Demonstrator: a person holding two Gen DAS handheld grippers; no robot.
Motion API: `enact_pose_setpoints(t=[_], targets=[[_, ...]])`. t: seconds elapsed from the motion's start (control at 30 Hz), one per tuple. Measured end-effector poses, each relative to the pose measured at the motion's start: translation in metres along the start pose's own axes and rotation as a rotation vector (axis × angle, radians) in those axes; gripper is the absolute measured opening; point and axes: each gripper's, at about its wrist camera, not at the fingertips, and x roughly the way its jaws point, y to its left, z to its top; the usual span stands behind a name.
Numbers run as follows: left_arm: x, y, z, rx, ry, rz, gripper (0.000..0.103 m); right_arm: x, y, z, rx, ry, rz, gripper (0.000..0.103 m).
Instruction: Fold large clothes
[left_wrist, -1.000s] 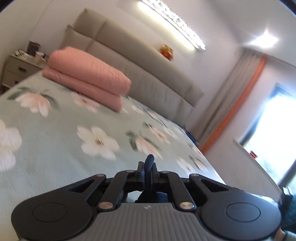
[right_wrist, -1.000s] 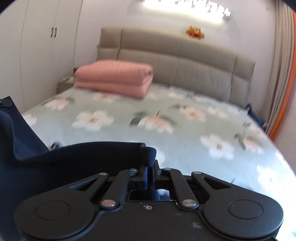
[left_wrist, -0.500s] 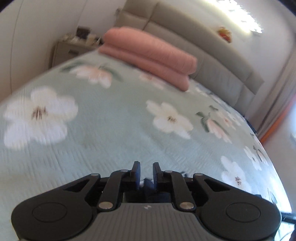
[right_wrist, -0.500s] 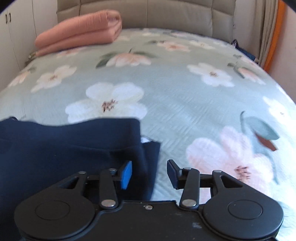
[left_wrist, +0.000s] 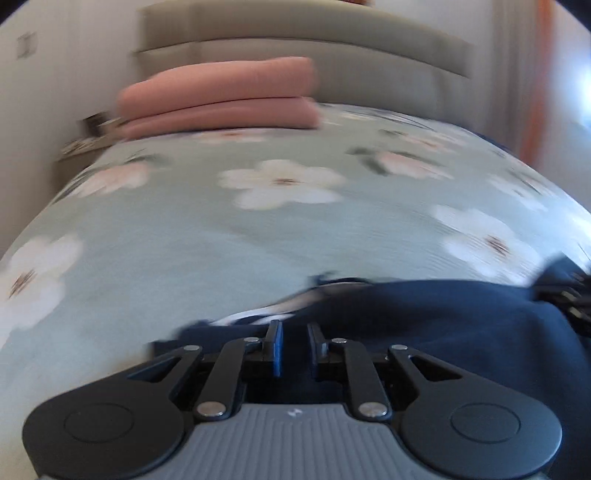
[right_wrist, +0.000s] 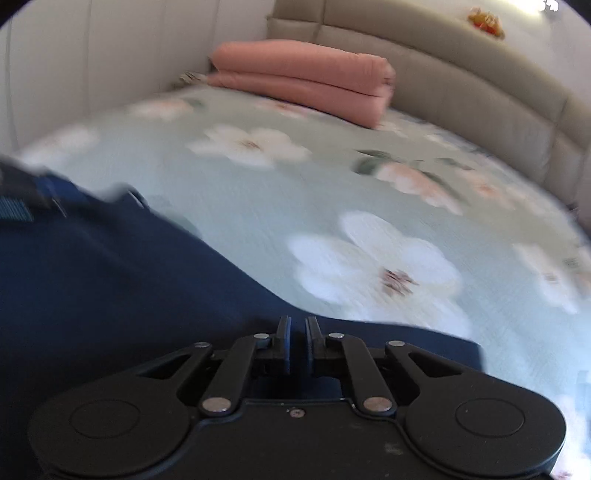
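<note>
A: Left tongs (left_wrist: 291, 345)?

B: Fingers slightly apart, nothing between them. A second ago they were clamped on the garment (left_wrist: 443, 325); half a second ago they had already let go. They now sit low over the navy cloth, which lies on the bed (left_wrist: 166, 240).

A: Right tongs (right_wrist: 295, 341)?

B: A narrow gap, nothing gripped. They held a raised fold a second ago, stood wide apart half a second ago, and have since nearly closed. The garment (right_wrist: 110, 288) lies flat below and to the left.

A: Meaning?

B: In my judgement one fold has been laid down and released; the next grasp is not yet taken.

A: What is unclear?

B: Both views are motion-blurred. The garment's full outline is cut off, so its type and fold count cannot be told. A pale striped patch near the left tongs is unidentifiable. The pink quilt (right_wrist: 303, 81) is unaffected.
</note>
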Motion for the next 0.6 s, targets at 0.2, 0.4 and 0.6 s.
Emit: enact_pose_setpoints(t=[0.2, 0.4, 0.6], targets=[[-0.011, 0.059, -0.01, -0.134, 0.015, 0.191, 0.049, -0.015, -0.044, -0.027, 0.053, 0.135, -0.238, 0.009], [-0.085, 0.043, 0.001, -0.186, -0.048, 0.02, 0.036, -0.087, -0.044, -0.026, 0.158, 0.123, -0.216, 0.008], [-0.104, -0.026, -0.042, -0.242, 0.054, -0.256, 0.036, -0.153, 0.055, -0.025, 0.181, 0.046, 0.126, 0.009]])
